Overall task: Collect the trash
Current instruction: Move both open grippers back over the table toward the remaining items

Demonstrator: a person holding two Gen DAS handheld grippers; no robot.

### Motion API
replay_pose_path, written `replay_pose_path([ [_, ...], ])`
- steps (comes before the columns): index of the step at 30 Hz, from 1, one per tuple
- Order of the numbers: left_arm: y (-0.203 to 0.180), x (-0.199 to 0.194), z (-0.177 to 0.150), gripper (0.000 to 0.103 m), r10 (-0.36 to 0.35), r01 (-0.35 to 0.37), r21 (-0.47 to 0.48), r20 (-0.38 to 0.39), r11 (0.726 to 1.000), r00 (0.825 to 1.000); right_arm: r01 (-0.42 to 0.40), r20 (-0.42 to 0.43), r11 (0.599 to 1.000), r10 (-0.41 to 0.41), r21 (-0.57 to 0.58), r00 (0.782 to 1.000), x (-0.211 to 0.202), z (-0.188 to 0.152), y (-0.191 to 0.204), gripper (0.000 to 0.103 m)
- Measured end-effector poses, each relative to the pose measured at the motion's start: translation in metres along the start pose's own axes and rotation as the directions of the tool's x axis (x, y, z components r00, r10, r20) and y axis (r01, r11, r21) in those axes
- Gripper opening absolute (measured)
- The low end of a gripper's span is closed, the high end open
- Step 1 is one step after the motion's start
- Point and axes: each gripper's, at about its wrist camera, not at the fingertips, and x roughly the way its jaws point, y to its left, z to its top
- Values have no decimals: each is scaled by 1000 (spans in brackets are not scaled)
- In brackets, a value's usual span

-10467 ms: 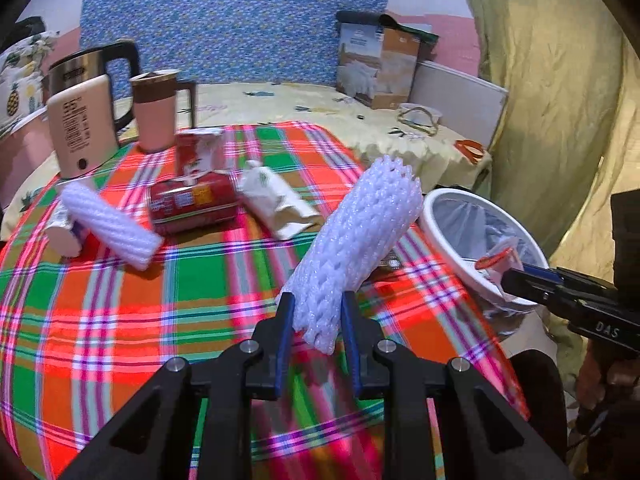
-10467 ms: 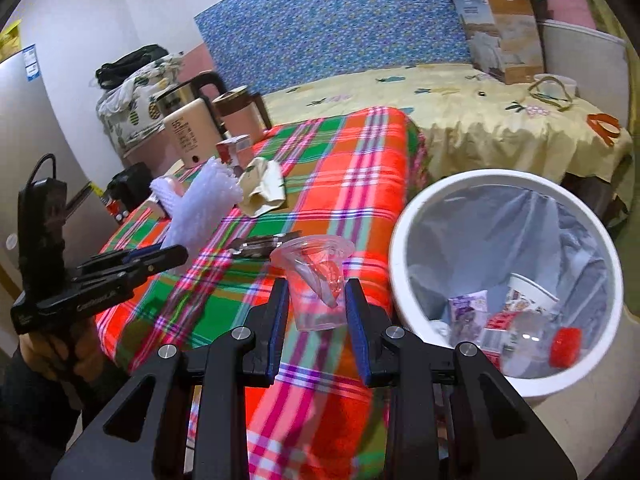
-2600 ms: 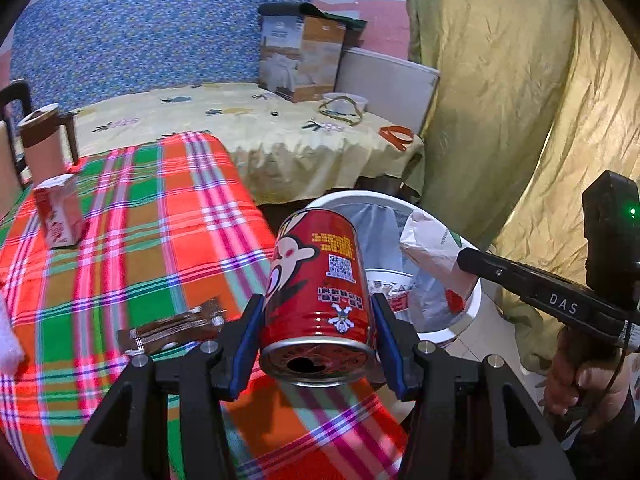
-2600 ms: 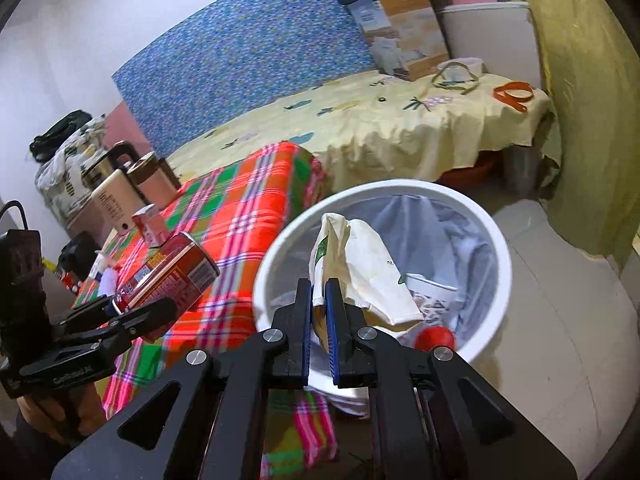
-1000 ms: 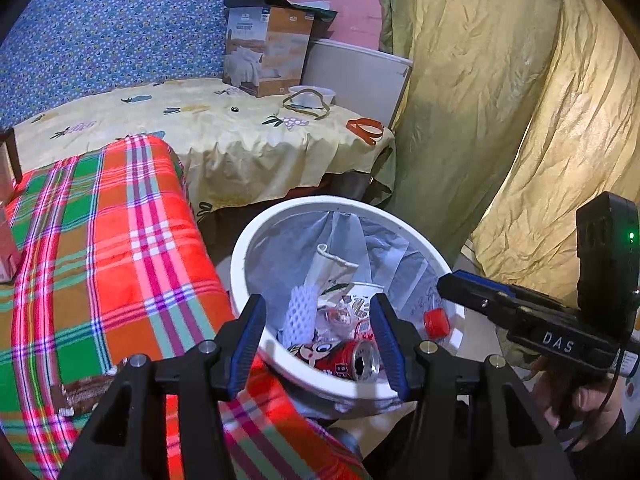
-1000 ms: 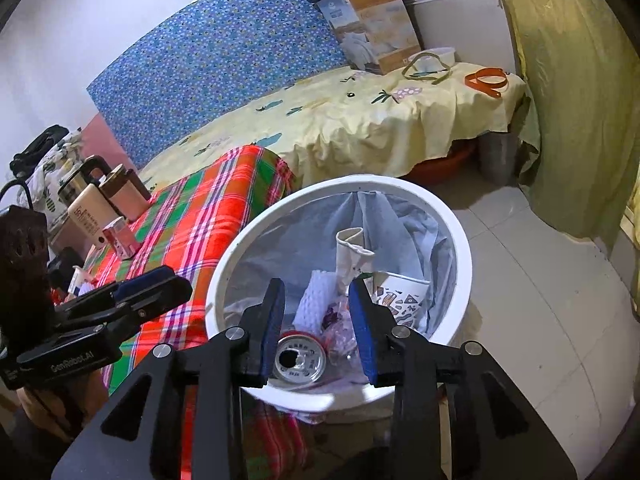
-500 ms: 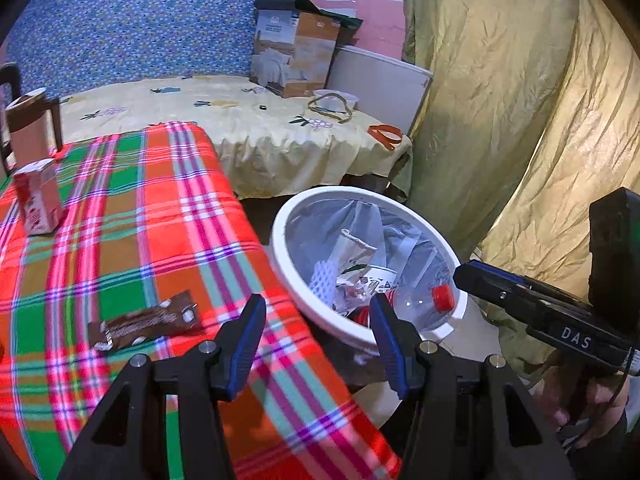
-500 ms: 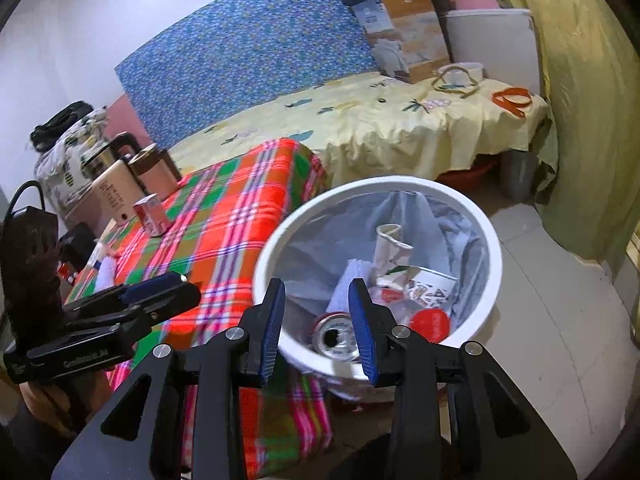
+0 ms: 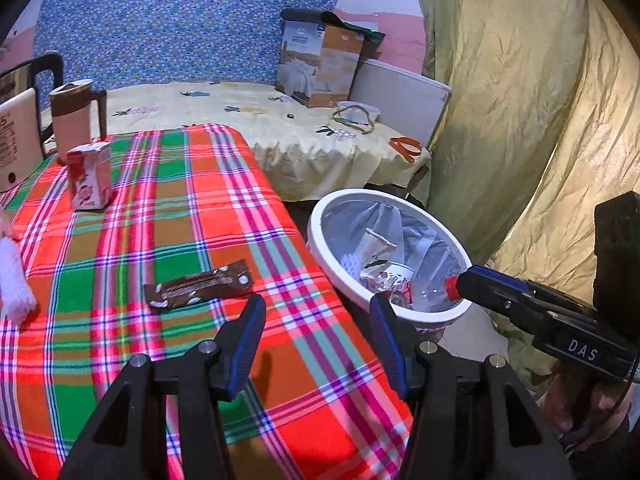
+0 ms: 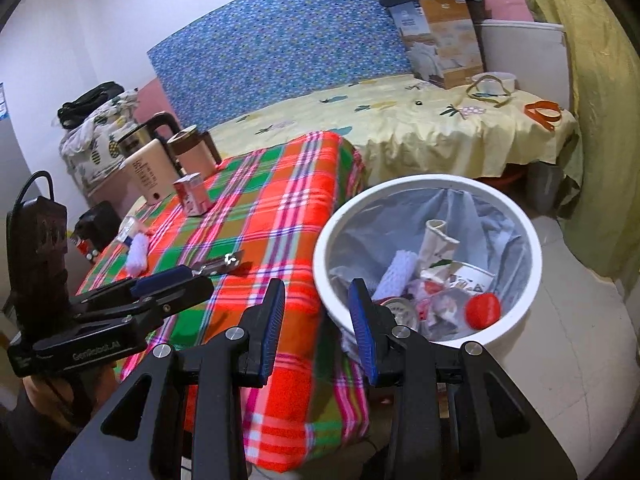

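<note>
Your left claw [image 9: 318, 336] sits at the bottom centre of the left wrist view, its jaws spread wide with nothing between them, over the near edge of the plaid-covered desk [image 9: 120, 248]. Just above its left finger lies a brown snack wrapper [image 9: 199, 289], flat on the cloth. A small red-and-white drink carton [image 9: 89, 176] stands upright in the upper left, near a pink lidded mug [image 9: 74, 120], and the end of a white foam net sleeve [image 9: 14, 280] shows at the left edge. The white trash bin [image 9: 320, 240], lined with a grey bag, stands on the floor just beside the desk's right edge, at centre right; a foam net, a paper cup, a can and a clear bottle with a red cap lie inside it. Your right claw [image 10: 316, 320], at the bottom centre of the right wrist view, is also parted and empty, though less widely, hanging over the desk corner next to the bin's [image 10: 400, 186] near rim. A bed with a yellow sheet [image 10: 400, 128] fills the background.
</note>
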Motion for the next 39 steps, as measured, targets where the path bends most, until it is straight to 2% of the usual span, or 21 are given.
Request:
replay_pose_path([
  [20,34,-30,-18,56,99,-98,-57,28,994,995,-95,-49,990,91,-102,995,16,-5,44,36],
  [24,45,-35,-19,56,124,-121,-71,33,990,992,-121,-60,985,115,-119,992,23,-2,52,47],
  [34,89,-54,-20,56,215,-209,-115,42,971,976,-191,-45,965,186,-182,981,32,14,77,50],
  [36,100,-58,-19,56,235,-228,-126,46,965,971,-196,-60,960,188,-199,980,38,17,83,55],
  [39,117,-65,-19,56,271,-261,-142,50,955,961,-212,-94,955,197,-209,976,50,20,91,56],
])
